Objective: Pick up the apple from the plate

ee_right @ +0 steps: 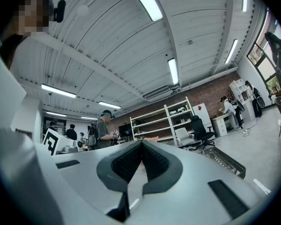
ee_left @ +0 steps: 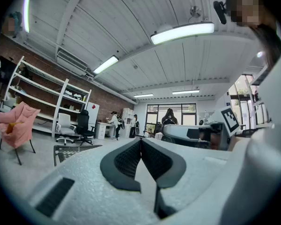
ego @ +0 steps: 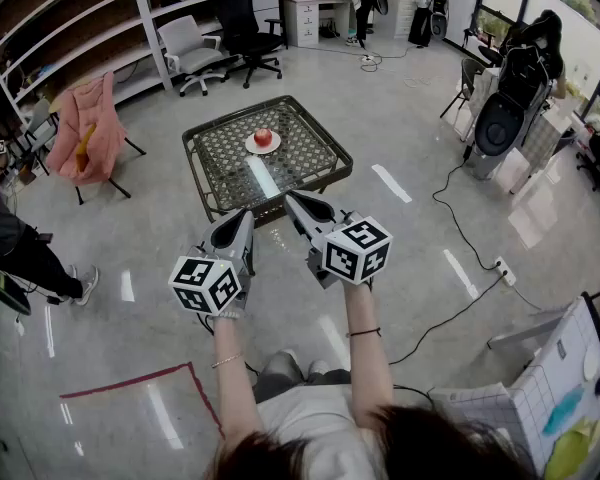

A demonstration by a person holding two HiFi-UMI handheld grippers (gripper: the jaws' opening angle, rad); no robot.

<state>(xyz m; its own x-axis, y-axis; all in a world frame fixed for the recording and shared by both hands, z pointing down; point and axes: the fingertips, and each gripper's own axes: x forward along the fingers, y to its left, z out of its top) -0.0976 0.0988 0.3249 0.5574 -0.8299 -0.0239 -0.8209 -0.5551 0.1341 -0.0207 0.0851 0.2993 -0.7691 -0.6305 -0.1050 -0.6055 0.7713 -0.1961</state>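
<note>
apple (ego: 263,136) on plate (ego: 250,147), head view only

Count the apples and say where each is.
1. The apple sits on the white plate on the mesh table. No other shows, though distant shelves are too small to check.

Low square desk (ego: 220,164) with dark metal frame and patterned see-through top, standing on glossy grey floor (ego: 400,138). Lying directly on top, toward far side: white plate (ego: 251,147). Resting on plate: red apple (ego: 263,136).
</note>
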